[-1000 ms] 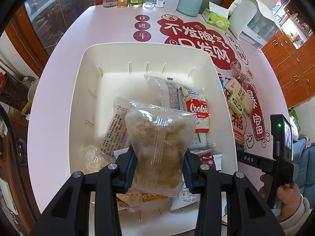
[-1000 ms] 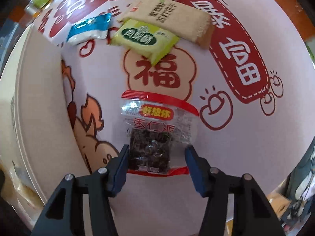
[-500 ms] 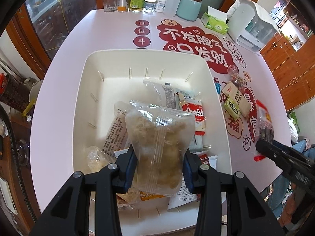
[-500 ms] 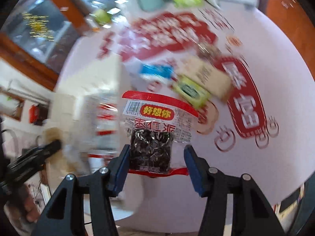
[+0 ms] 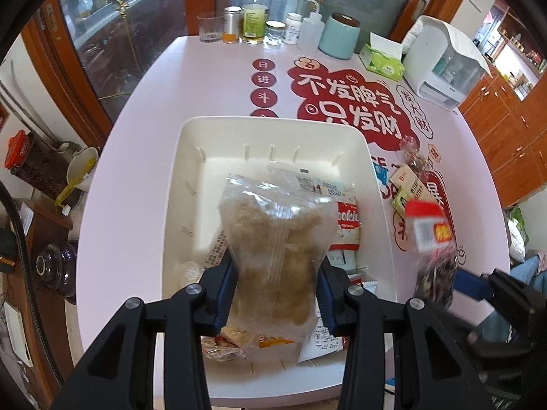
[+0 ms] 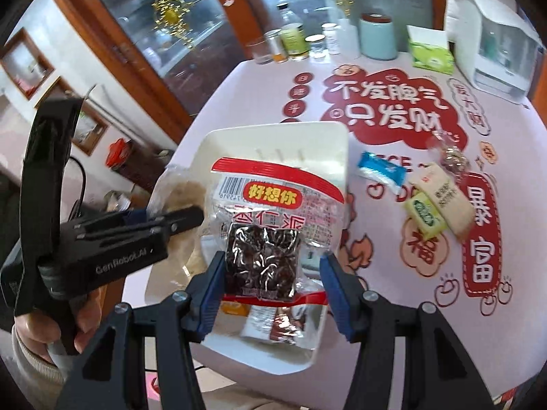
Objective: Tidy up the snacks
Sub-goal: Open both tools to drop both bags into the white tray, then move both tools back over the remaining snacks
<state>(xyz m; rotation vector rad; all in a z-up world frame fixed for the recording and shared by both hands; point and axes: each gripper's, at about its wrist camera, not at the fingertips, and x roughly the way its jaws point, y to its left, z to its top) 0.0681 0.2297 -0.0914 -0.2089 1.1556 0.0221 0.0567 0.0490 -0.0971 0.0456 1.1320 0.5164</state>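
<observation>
The left claw (image 5: 277,294) pinches a clear pouch (image 5: 277,239) of pale crumbly snack at its lower half, above the white bin (image 5: 177,177). The right claw (image 6: 270,273) clamps a red-topped date packet (image 6: 270,218) by its dark lower block, beside the bin's right rim. Both look light, soft and slippery; film crinkles, so gripping the filled part seems safer than the seams. Three more packets (image 6: 430,201) lie on the table (image 6: 376,273).
</observation>
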